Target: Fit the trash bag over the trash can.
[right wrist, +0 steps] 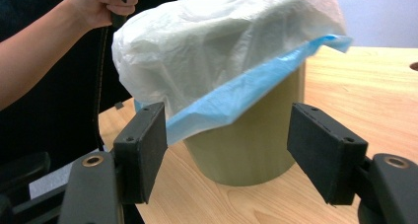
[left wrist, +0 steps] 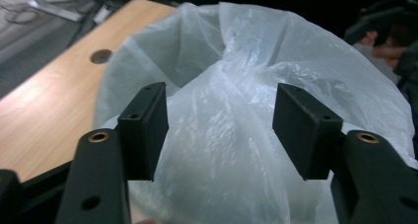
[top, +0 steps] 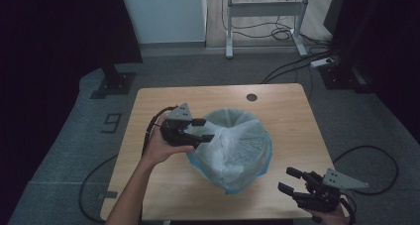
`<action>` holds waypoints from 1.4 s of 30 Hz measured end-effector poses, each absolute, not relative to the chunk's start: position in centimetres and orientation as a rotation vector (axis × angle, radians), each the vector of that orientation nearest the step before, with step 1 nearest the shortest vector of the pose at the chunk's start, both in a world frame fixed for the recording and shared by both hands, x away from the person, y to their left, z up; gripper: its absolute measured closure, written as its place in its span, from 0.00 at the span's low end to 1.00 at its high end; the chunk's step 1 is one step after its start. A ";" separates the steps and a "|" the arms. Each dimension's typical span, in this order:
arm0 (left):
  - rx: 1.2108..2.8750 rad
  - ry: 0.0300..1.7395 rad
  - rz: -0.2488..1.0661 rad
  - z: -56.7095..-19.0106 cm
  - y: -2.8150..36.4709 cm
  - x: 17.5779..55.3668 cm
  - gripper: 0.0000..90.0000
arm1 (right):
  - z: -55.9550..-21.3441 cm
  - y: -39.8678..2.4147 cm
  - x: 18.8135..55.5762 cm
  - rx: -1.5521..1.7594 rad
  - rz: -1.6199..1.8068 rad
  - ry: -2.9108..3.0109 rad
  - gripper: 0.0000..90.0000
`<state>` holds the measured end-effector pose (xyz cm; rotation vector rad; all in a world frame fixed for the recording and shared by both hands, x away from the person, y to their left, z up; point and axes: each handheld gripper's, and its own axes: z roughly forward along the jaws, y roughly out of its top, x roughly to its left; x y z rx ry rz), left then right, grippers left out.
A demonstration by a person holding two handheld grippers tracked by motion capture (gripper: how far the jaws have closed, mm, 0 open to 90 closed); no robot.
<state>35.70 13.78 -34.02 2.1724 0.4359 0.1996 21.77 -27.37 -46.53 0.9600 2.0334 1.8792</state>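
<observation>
I see a wooden table [top: 163, 98] mid-frame w/ a round dark hole [top: 252, 97] near its far edge. Grey floor around it. Upper centre: white desk frame [top: 264, 9] w/ tangled cables [top: 280, 34]. Upper right: white power strip [top: 322, 62]. Left: black stand base [top: 114, 84], and a "9" marking [top: 113, 121] on the floor.

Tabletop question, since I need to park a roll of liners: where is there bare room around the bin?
Bare wood lies behind the bin toward the table's round hole, and along the right edge. The left gripper crowds the bag; the right gripper crowds the near-right corner.
</observation>
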 end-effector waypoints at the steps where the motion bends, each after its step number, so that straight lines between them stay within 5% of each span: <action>1: 2.192 0.429 0.191 -34.1 13.5 35.8 0.44 | -46.7 -27.6 21.7 0.967 1.886 2.025 0.35; 13: 2.443 0.357 0.100 -35.3 10.0 36.7 0.65 | -47.4 -28.6 21.7 1.000 1.913 2.003 0.35; 30: 2.435 0.390 0.080 -35.4 10.1 37.5 0.52 | -47.9 -28.5 21.9 1.025 1.908 2.006 0.35; 42: 2.356 0.348 0.078 -33.7 9.4 37.9 0.55 | -48.2 -28.6 22.0 1.036 1.914 2.008 0.36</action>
